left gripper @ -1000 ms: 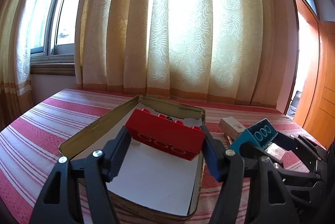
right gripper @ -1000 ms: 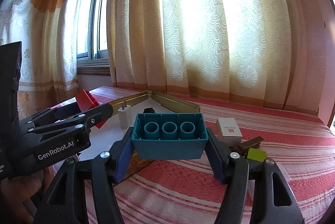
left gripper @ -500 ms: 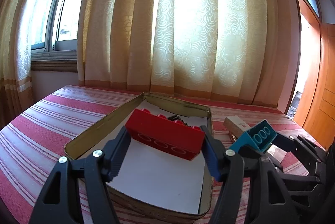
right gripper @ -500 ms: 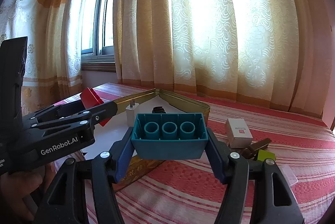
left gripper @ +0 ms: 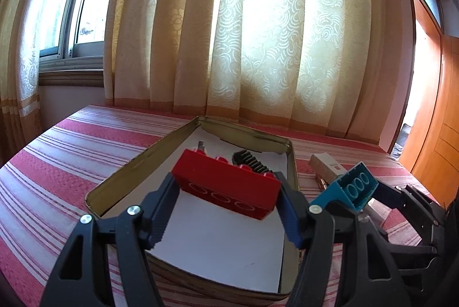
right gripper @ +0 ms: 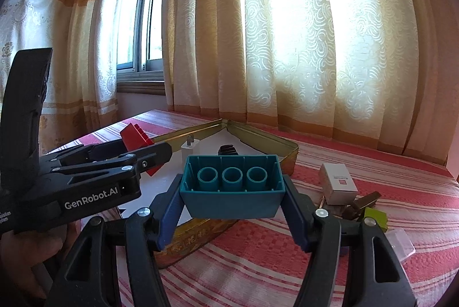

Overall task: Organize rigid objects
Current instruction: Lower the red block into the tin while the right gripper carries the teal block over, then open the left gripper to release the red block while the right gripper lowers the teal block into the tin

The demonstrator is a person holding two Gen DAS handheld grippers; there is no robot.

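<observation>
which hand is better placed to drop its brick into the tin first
Left, probably. The left gripper holds the red brick directly above the tin's white floor. The right gripper, gripping the teal brick, hangs by the tin's near edge, mostly over the striped cloth.

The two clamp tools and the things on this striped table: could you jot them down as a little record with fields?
left gripper: shut on a red plastic building brick, held above the tin
right gripper: shut on a teal plastic building brick, hollow underside facing the camera
container: open gold metal tin, white lining
inside tin: white plug adapter, black ridged item
beside tin: small white box, yellow-green block
surface: red striped tablecloth
</observation>
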